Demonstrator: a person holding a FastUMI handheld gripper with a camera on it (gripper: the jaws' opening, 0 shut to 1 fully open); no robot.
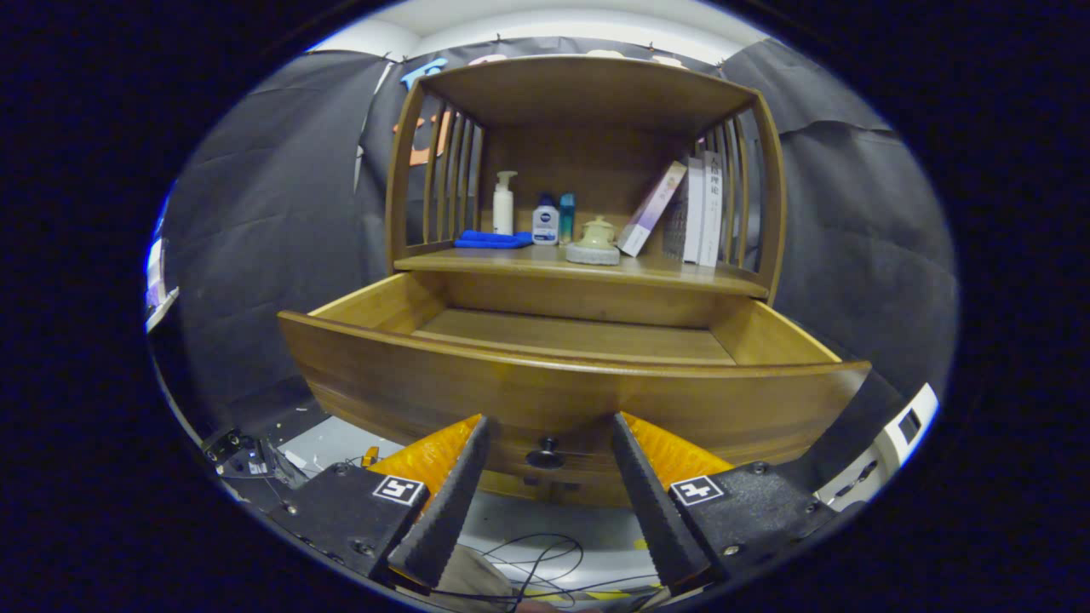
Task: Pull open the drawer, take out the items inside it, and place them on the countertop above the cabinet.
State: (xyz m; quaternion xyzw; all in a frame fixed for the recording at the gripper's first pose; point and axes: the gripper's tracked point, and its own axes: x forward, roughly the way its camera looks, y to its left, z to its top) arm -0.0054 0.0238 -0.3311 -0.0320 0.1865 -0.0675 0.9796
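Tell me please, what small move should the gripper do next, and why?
Probably lift and move forward over the drawer front to look inside. The drawer is already pulled out, the open gripper sits low beside the knob, and the visible drawer floor shows no item yet.

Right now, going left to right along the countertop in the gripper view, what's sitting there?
Blue cloth → white pump bottle → blue-capped white bottle → teal bottle → lidded ceramic jar → leaning book → upright books. The open gripper flanks the drawer knob.
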